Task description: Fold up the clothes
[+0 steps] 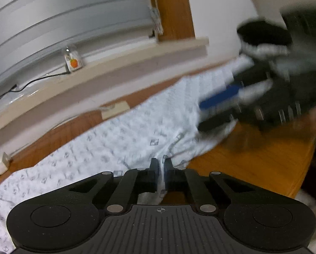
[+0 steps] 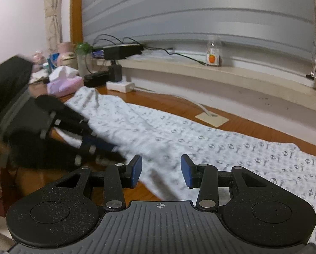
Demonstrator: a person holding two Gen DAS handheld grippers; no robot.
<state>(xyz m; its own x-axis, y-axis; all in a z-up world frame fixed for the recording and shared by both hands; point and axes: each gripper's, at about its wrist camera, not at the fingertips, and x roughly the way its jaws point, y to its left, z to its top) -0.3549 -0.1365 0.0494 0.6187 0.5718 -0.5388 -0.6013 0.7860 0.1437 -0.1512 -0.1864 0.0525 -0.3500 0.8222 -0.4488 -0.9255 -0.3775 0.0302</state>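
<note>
Left wrist view: your left gripper pinched tight on near edge of patterned white garment; long axis runs left-right ahead. Your right gripper gapes wide, nothing held, cloth just ahead on wooden table.

garment: soft printed cloth (lower right of the frame)
table: smooth wood
grippers: matt black plastic
</note>
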